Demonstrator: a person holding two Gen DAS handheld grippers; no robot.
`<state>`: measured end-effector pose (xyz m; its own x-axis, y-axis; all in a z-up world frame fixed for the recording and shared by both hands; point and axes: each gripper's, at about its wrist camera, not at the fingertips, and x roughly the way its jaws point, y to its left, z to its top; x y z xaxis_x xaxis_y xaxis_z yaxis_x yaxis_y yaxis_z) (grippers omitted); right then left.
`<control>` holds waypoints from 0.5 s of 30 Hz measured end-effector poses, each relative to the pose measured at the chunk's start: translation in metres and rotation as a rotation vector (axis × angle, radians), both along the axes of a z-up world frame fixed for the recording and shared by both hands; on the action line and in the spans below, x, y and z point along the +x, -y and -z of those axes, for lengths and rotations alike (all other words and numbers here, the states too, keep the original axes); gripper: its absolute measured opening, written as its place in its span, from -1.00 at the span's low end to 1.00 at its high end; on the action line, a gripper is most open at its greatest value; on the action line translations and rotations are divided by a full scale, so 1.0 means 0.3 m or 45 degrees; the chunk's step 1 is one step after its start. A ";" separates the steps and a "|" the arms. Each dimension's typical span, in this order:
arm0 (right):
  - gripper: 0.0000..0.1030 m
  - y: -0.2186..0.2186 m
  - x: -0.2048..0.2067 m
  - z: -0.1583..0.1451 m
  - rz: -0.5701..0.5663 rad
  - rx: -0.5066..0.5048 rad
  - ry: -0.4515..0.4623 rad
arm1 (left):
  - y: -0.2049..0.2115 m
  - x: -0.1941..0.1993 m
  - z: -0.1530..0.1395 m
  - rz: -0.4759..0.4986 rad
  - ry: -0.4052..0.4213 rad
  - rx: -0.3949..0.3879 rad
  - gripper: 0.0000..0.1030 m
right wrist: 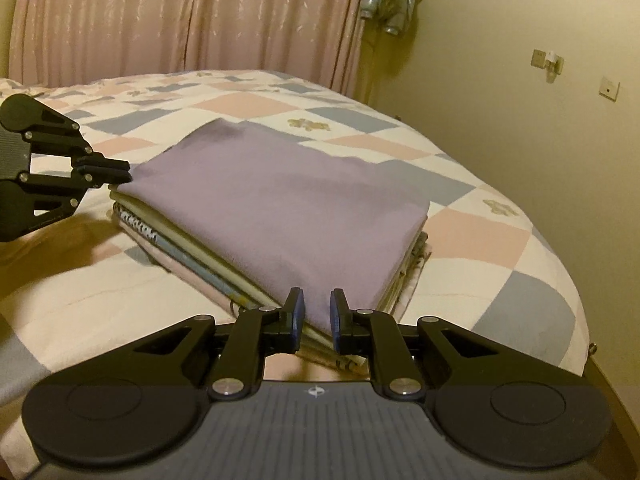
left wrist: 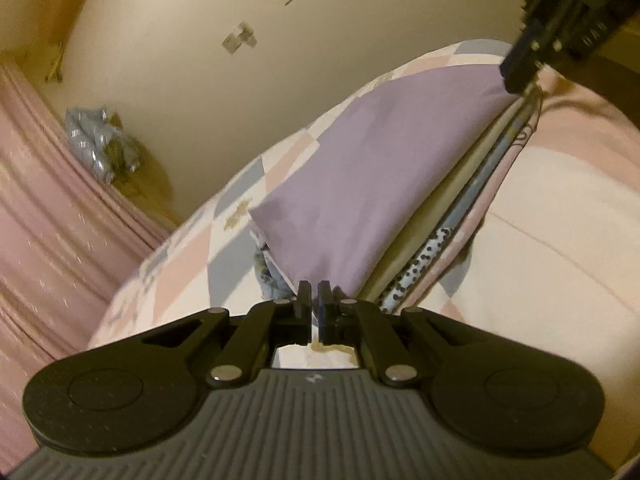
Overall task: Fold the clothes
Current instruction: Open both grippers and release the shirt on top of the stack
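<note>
- Left wrist view: left gripper [left wrist: 314, 300] nearly closed, only a thin slit between the fingers, poised at the near corner of the folded lilac garment [left wrist: 360, 184]; fabric in the slit not confirmable here. Lilac garment topping a stack of folded clothes [left wrist: 448, 236] on the bed [left wrist: 192, 264]. Right gripper [left wrist: 520, 76] at the far corner, upper right, blurred.
- Right wrist view: right gripper [right wrist: 316, 312] parted a little, straddling the near corner of the lilac garment [right wrist: 280, 200], apparently not yet pinching. Left gripper [right wrist: 108, 172] at the far-left corner, fingers pressed together, tips touching the cloth edge; actual hold not discernible. Stack of folded clothes [right wrist: 188, 248] squared up beneath, resting on the checked quilt of the bed [right wrist: 500, 240].
- Handling, as a judgement: soft, light, limp cloth, likely to sag and slide over the layers below; best taken at two neighbouring corners, top layer only, pinched firmly and lifted evenly.
</note>
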<state>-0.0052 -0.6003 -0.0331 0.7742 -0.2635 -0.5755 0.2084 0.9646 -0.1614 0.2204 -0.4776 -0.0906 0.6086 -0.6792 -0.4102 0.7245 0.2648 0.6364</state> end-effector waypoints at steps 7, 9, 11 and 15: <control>-0.72 -0.004 -0.027 -0.006 0.049 0.045 -0.002 | -0.001 -0.019 -0.014 -0.036 -0.027 0.024 -0.99; -0.72 -0.006 -0.041 -0.009 0.064 0.063 0.000 | -0.007 -0.027 -0.019 -0.043 -0.034 0.025 -0.99; -0.72 -0.007 -0.053 -0.008 0.076 0.085 -0.007 | -0.015 -0.037 -0.023 -0.051 -0.043 0.028 -0.99; -0.72 -0.019 -0.079 -0.008 0.094 0.107 -0.009 | -0.028 -0.056 -0.029 -0.056 -0.063 0.039 -0.92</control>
<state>-0.0290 -0.5947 -0.0306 0.7504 -0.2706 -0.6030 0.2788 0.9568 -0.0824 0.2035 -0.4692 -0.0818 0.6159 -0.6391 -0.4608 0.7435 0.2781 0.6081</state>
